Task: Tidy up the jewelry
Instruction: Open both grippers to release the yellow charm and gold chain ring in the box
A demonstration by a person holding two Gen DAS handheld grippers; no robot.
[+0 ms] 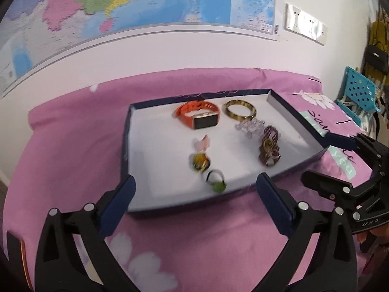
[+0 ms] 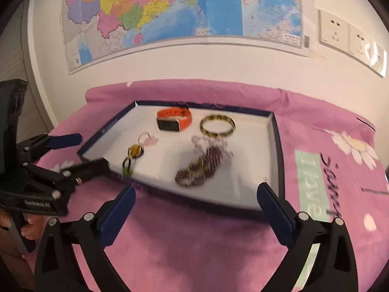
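A shallow dark-blue tray (image 1: pixel 136 131) with a white floor lies on a pink bedcover. In it are an orange watch (image 1: pixel 199 116), a gold bangle (image 1: pixel 239 109), a clear bead bracelet (image 1: pixel 250 126), a maroon bead bracelet (image 1: pixel 268 148), and three rings in a row: pink (image 1: pixel 201 143), amber (image 1: pixel 199 161) and green (image 1: pixel 216 181). My left gripper (image 1: pixel 195 189) is open and empty at the tray's near edge. My right gripper (image 2: pixel 195 197) is open and empty at the near edge, before the maroon bracelet (image 2: pixel 199 168). The watch (image 2: pixel 173 119) and bangle (image 2: pixel 217 125) lie at the back.
The pink flowered bedcover (image 1: pixel 73 146) stretches around the tray. A wall with a map (image 1: pixel 145 4) and sockets (image 2: pixel 350 39) stands behind. A blue plastic chair (image 1: pixel 359 92) stands at the far right. Each gripper shows in the other's view, beside the tray.
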